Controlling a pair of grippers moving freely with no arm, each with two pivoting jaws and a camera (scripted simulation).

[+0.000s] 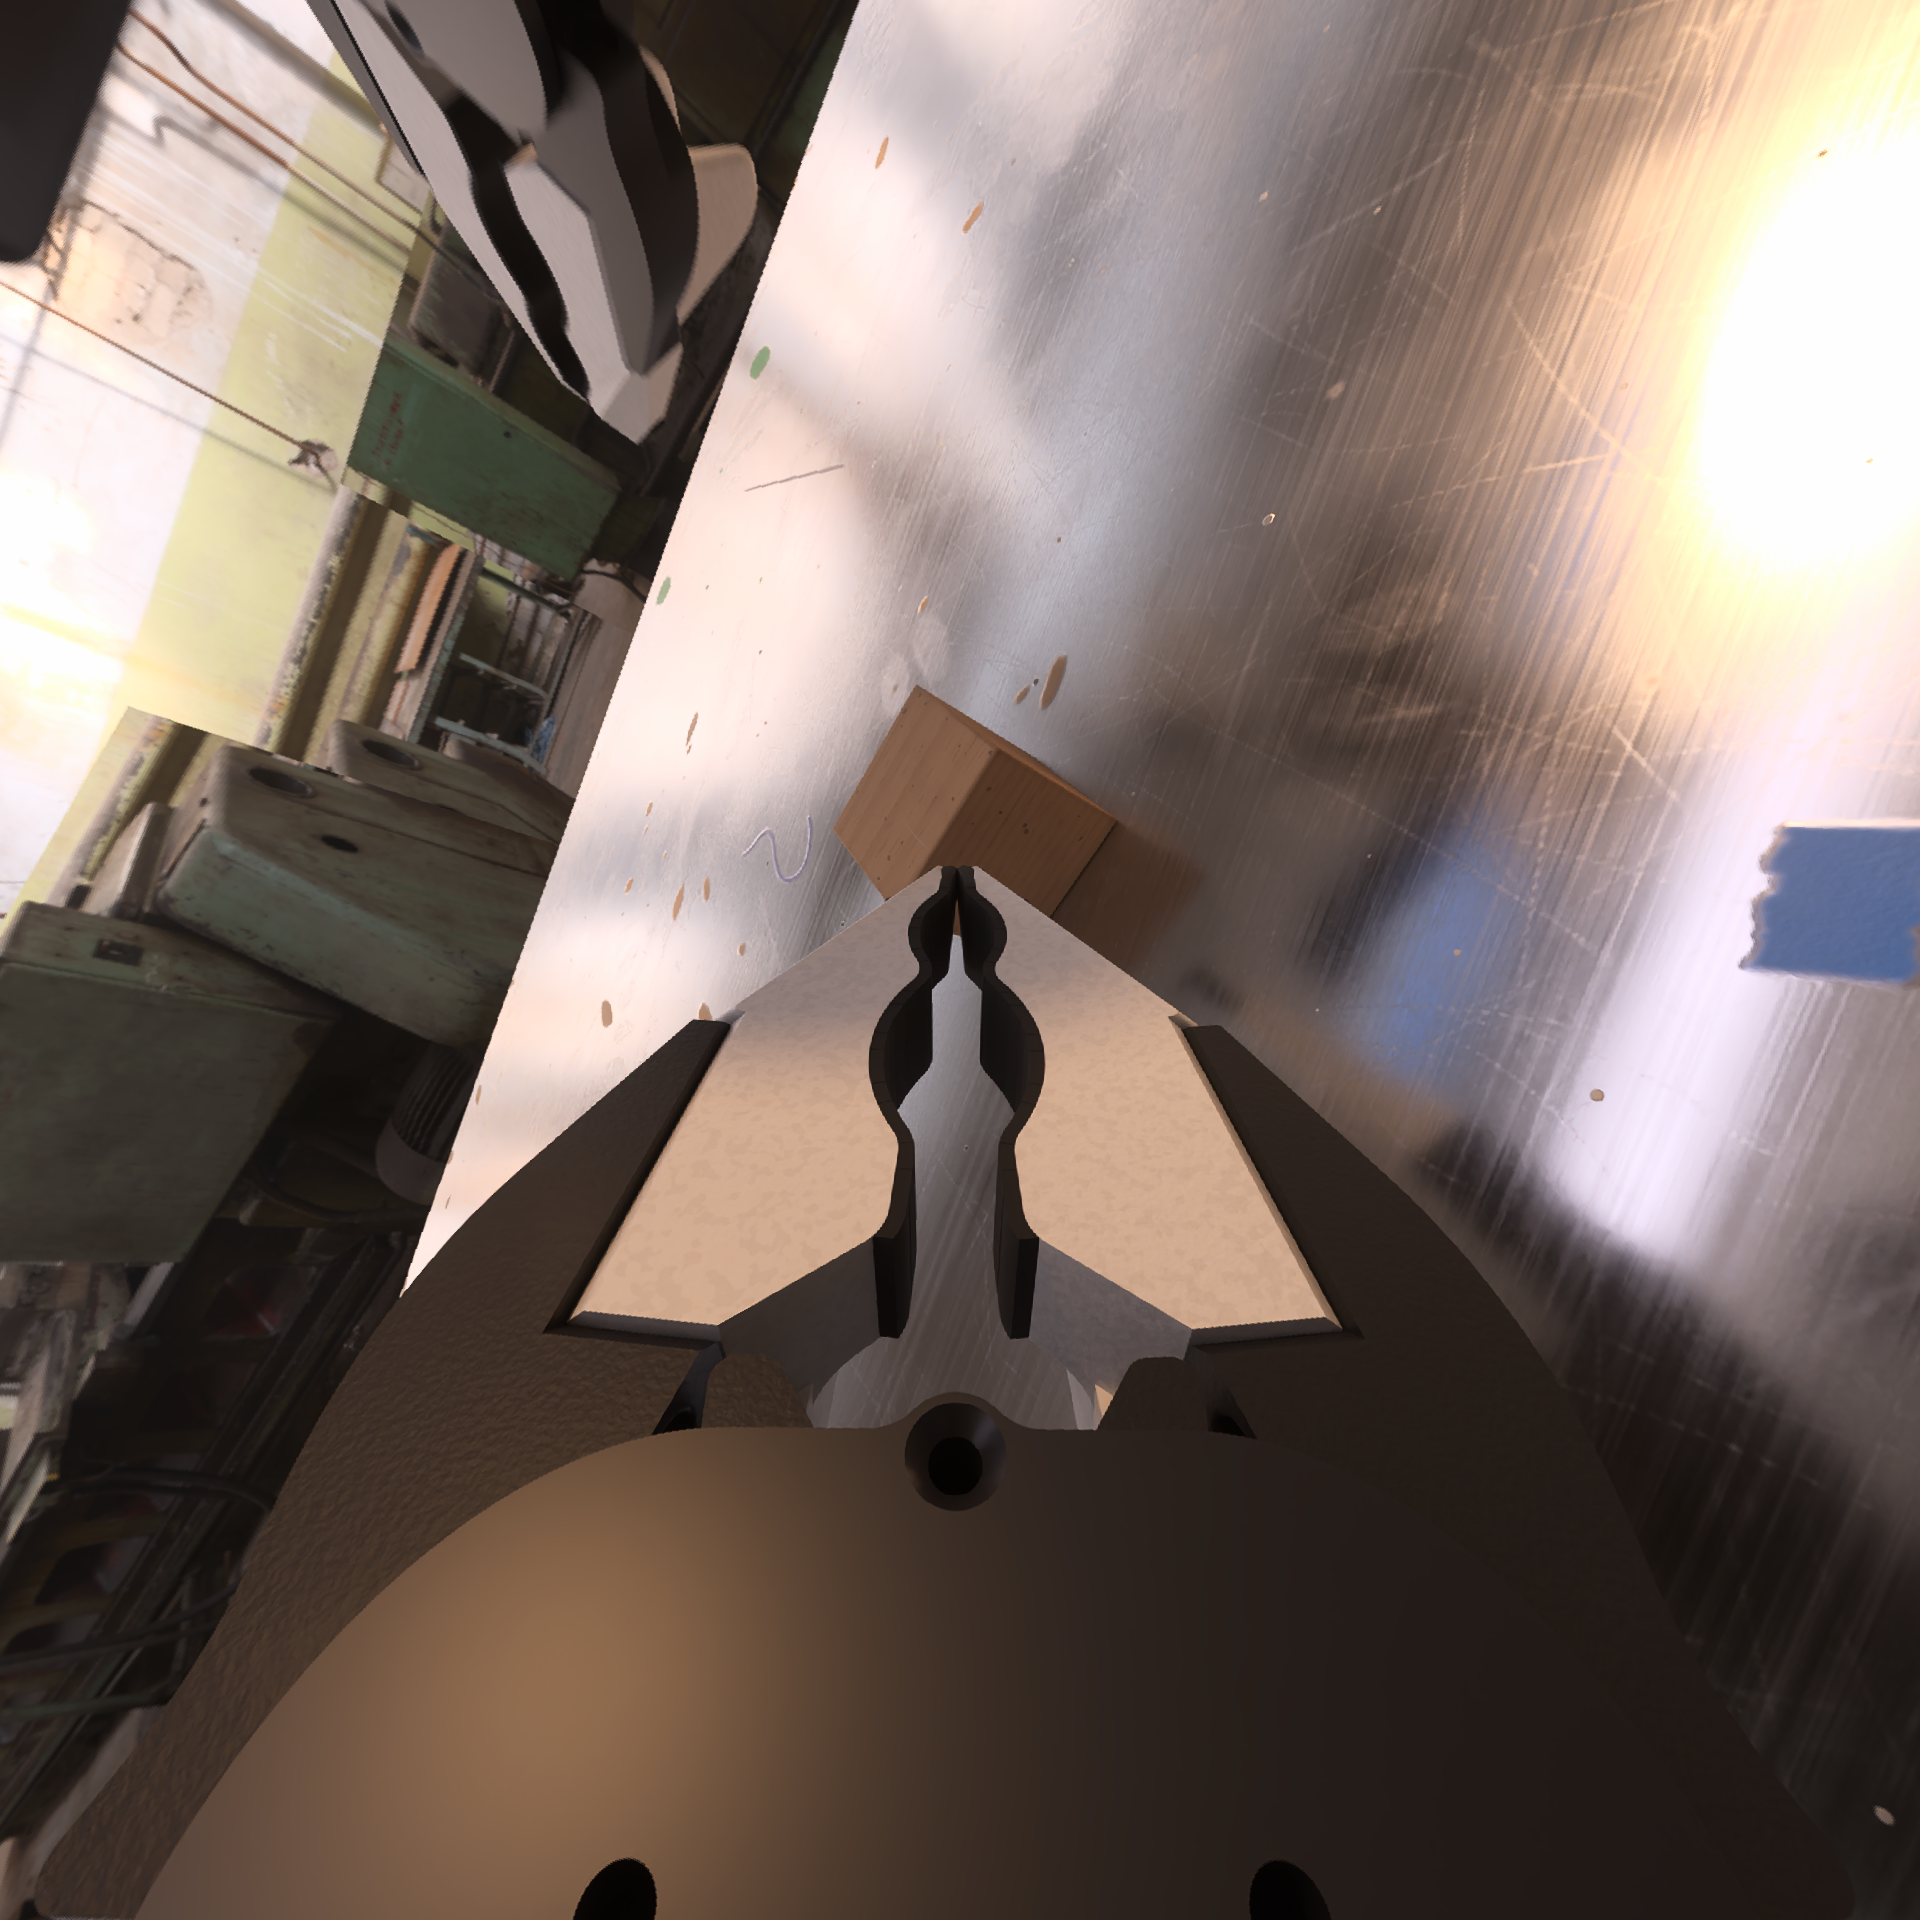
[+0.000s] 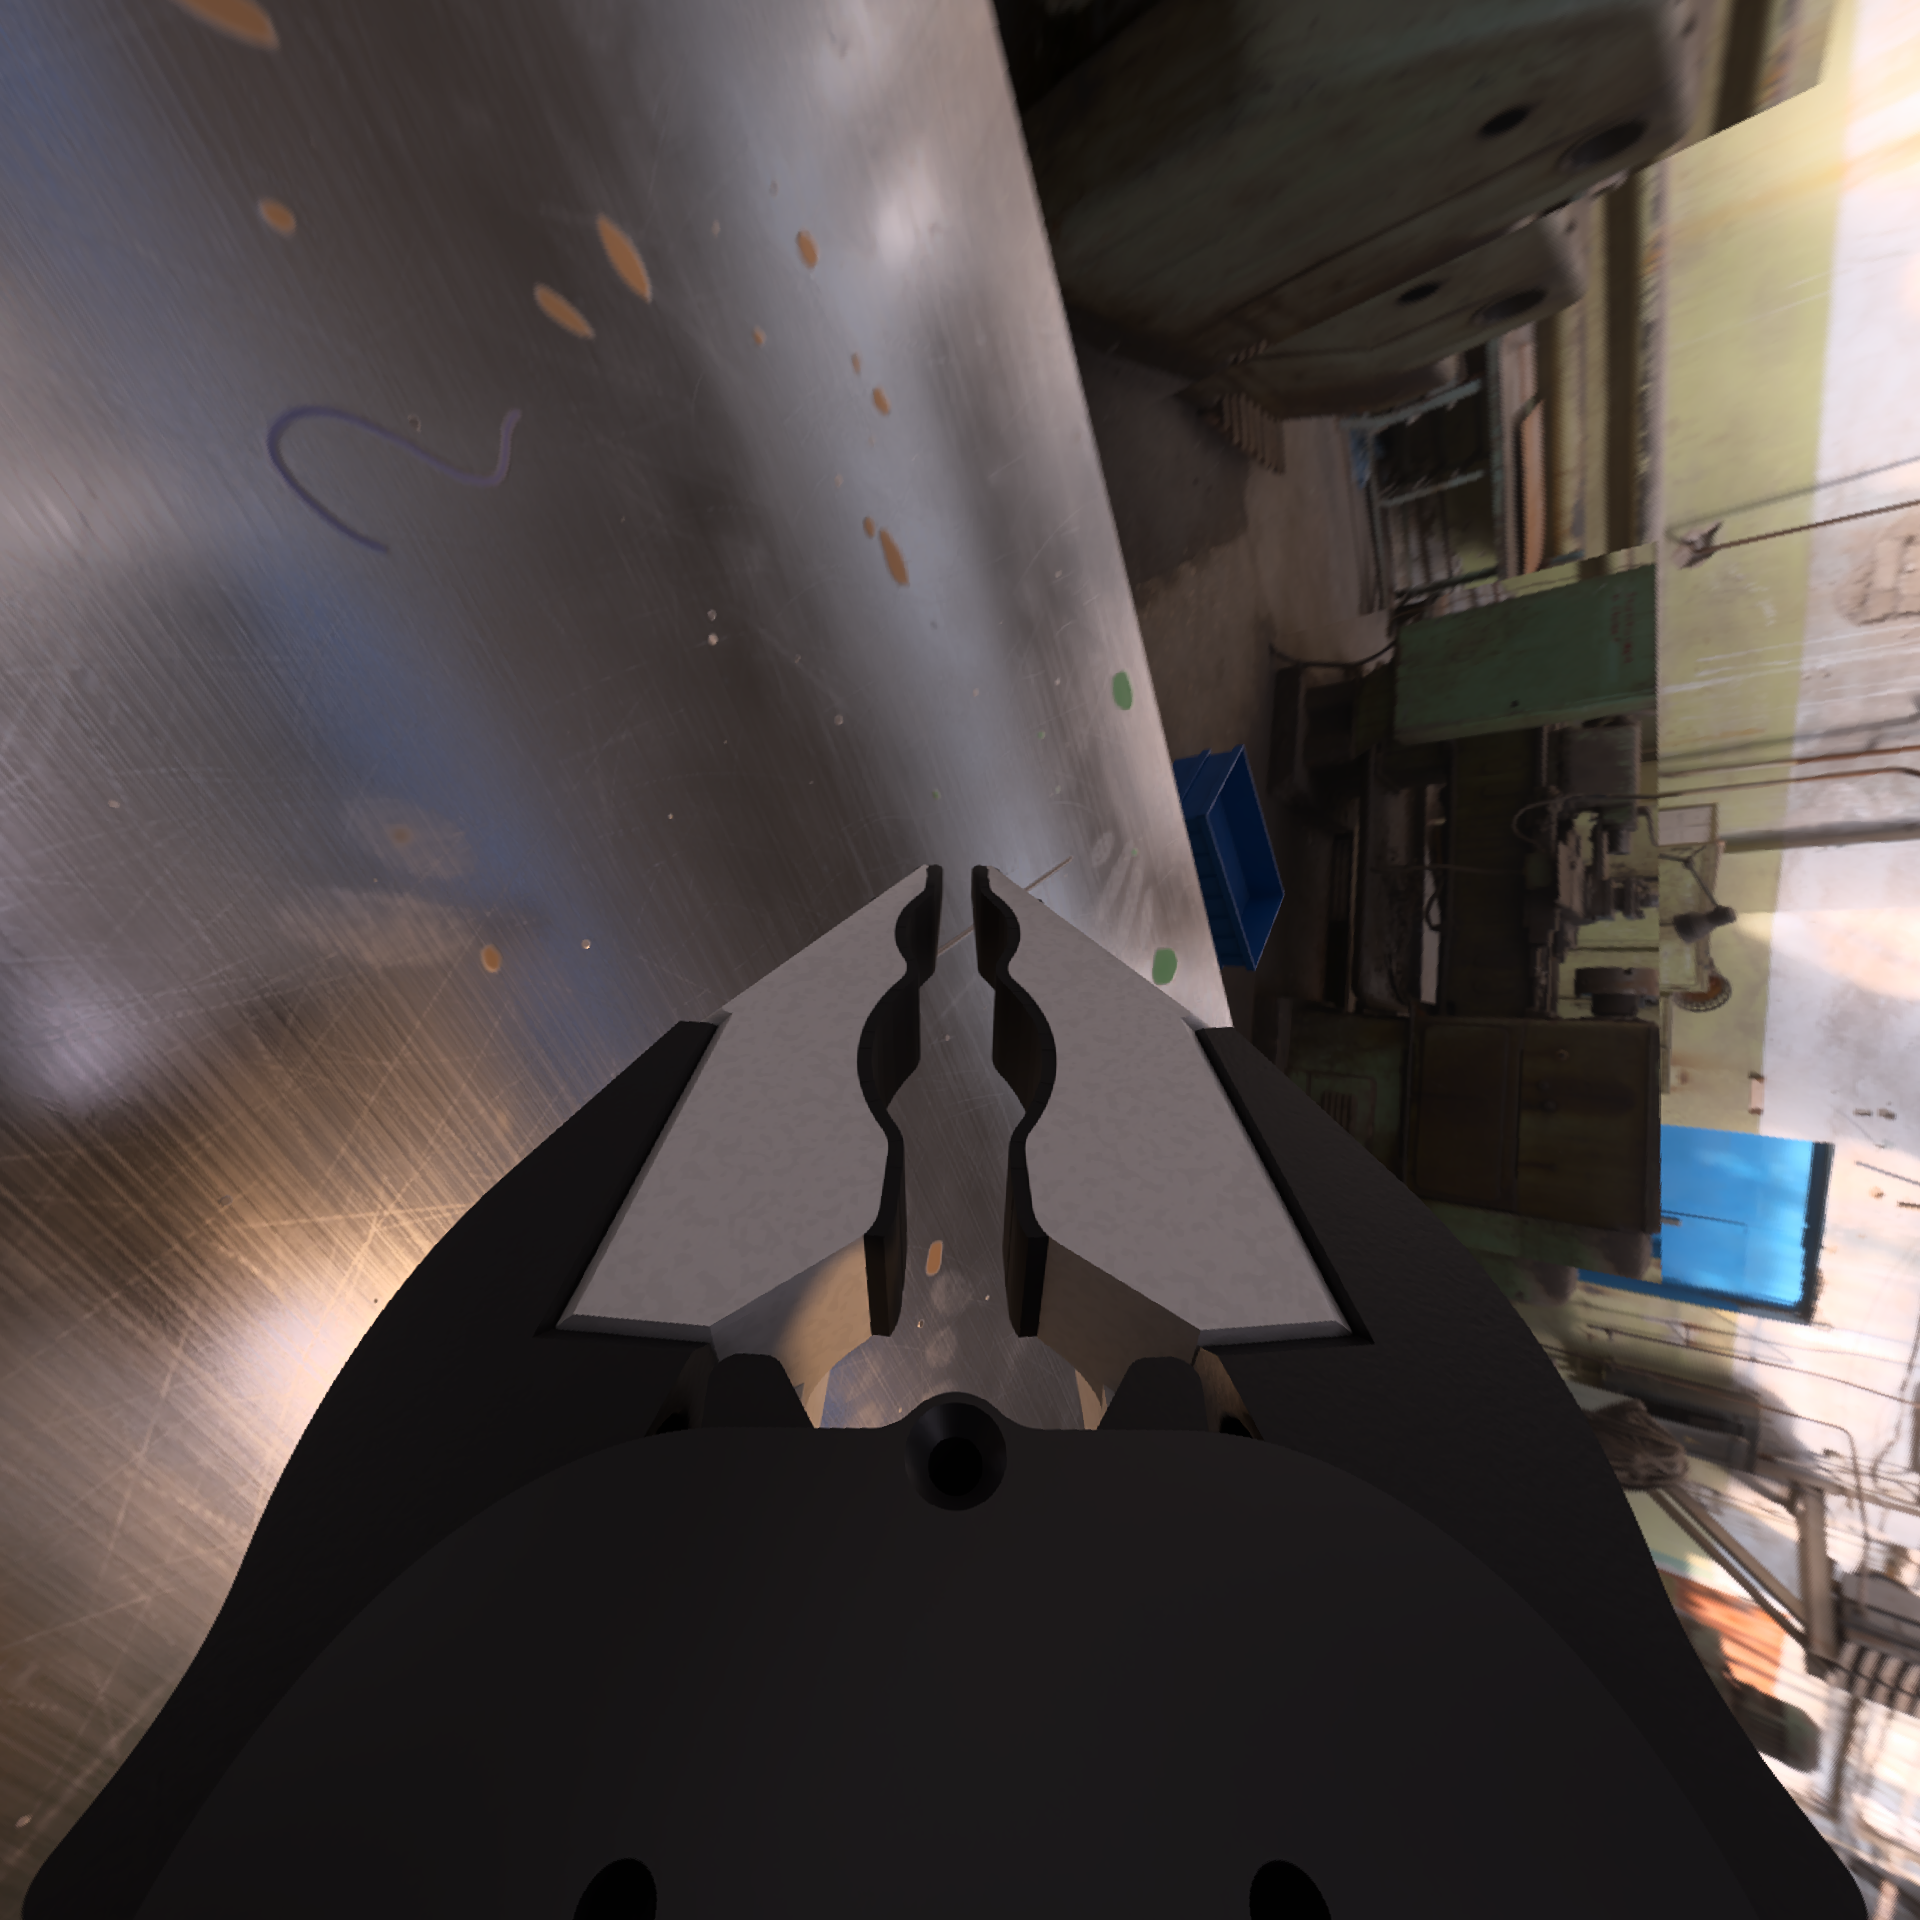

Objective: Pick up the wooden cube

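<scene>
The wooden cube point(image 1: 971, 805) rests on the scratched metal table point(image 1: 1351, 520) in the left wrist view, just beyond my left gripper's tips. My left gripper point(image 1: 956, 881) is shut and empty, its tips meeting in front of the cube's near lower face. My right gripper point(image 2: 956, 875) is shut but for a narrow slit, with nothing between the fingers, and hovers over bare table point(image 2: 520, 727) near the table's edge. The cube does not show in the right wrist view. The right gripper also shows in the left wrist view point(image 1: 582, 260), farther off past the table's edge.
A torn piece of blue tape point(image 1: 1839, 904) lies on the table to the right of the cube. The table's edge point(image 1: 644, 665) runs diagonally on the left. A blue bin point(image 2: 1231, 862) sits beyond the edge point(image 2: 1132, 623). Old green machinery point(image 1: 260, 935) stands past the table.
</scene>
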